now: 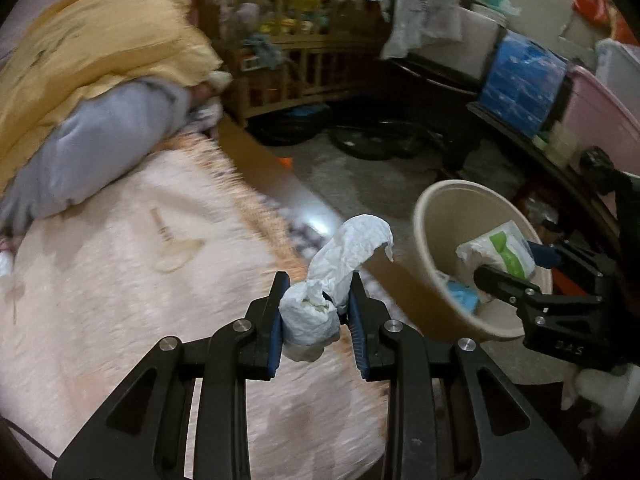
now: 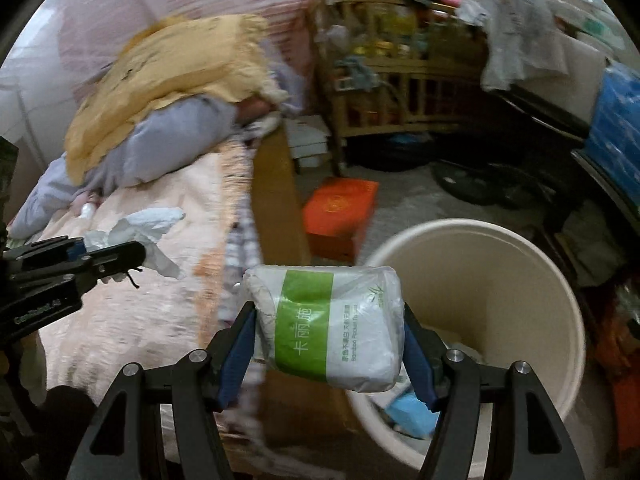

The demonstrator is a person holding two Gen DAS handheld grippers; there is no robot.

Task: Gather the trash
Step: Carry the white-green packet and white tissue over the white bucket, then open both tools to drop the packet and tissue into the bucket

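My left gripper [image 1: 318, 294] is shut on a crumpled white tissue wad [image 1: 320, 304] whose loose end curls upward, held above the edge of the pink bed [image 1: 100, 300]. In the right wrist view that same left gripper [image 2: 100, 256] shows at the left with the tissue [image 2: 144, 224] sticking out. My right gripper [image 2: 330, 340] is shut on a white and green tissue packet [image 2: 332, 320], hanging at the near rim of a beige waste bin [image 2: 520, 280]. From the left wrist view the right gripper [image 1: 516, 264] holds the packet [image 1: 500, 250] over the bin [image 1: 436, 216], which has trash inside.
A yellow blanket [image 1: 100, 52] and grey pillow [image 1: 104, 144] lie at the bed's head. An orange box [image 2: 340, 208] sits on the floor beside the bed. A wooden crib [image 1: 288, 40] full of clutter, a blue pack [image 1: 520, 80] and a pink tub [image 1: 600, 120] line the back and right.
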